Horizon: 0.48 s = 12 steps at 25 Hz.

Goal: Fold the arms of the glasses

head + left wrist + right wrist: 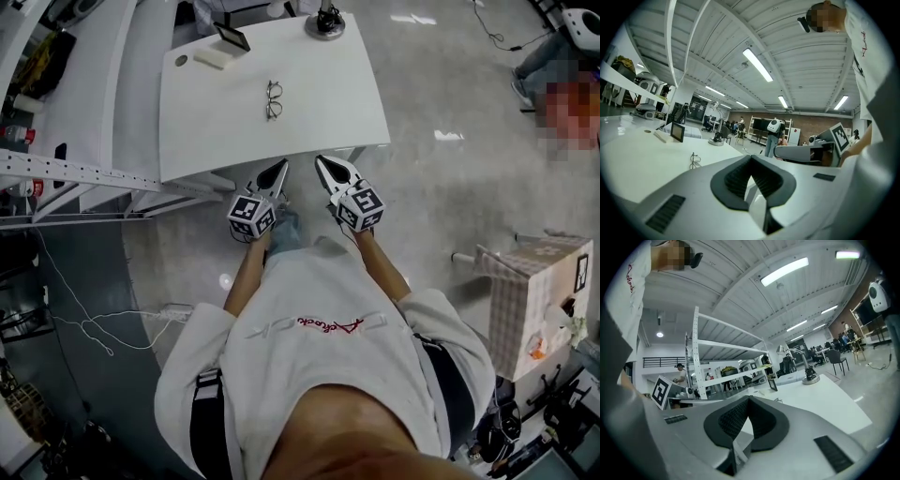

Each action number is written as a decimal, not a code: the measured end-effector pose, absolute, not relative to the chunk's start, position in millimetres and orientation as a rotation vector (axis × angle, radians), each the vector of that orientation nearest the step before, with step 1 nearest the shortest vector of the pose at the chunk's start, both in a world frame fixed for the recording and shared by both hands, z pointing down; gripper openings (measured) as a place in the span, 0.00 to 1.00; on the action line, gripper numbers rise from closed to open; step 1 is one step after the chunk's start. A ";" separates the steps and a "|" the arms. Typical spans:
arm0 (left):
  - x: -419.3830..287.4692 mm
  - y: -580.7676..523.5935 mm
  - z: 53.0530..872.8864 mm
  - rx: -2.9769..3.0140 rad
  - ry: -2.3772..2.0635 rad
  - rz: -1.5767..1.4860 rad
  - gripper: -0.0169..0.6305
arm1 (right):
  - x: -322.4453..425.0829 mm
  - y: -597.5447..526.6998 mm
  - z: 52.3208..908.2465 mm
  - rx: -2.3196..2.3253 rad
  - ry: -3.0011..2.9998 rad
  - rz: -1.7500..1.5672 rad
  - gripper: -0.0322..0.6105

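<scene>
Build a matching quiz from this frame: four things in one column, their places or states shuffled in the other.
Things:
1. glasses
2. dark screen
3. white block
4. left tool

Places or states:
A. shut and empty, short of the table's near edge
B. standing propped at the far edge
C. alone in the middle of the table
D. lying flat near the far left corner

Pairs: 1-C, 2-B, 3-D, 4-A
</scene>
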<state>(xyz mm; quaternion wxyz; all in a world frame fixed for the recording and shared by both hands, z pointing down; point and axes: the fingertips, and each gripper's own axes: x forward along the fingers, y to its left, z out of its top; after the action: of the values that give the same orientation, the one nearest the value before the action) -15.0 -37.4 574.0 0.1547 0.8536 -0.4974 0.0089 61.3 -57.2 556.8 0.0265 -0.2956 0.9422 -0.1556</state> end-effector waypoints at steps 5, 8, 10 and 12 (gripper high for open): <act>-2.5 3.8 569.2 2.447 -1.445 0.049 0.07 | 73.7 -13.4 553.9 -0.912 2.930 -0.463 0.08; -0.2 23.9 565.8 2.454 -1.449 0.055 0.07 | 77.8 5.7 554.7 -0.933 2.923 -0.479 0.08; -1.9 35.6 563.9 2.456 -1.452 0.056 0.07 | 77.4 18.1 552.6 -0.937 2.932 -0.463 0.08; -4.4 45.4 562.0 2.458 -1.452 0.052 0.07 | 75.0 29.0 548.7 -0.939 2.942 -0.440 0.08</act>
<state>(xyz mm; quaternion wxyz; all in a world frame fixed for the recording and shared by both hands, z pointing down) -4.4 45.4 562.0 0.1427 0.8520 -0.5034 0.0182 75.0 29.0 548.7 0.0111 -0.3011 0.9430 -0.1409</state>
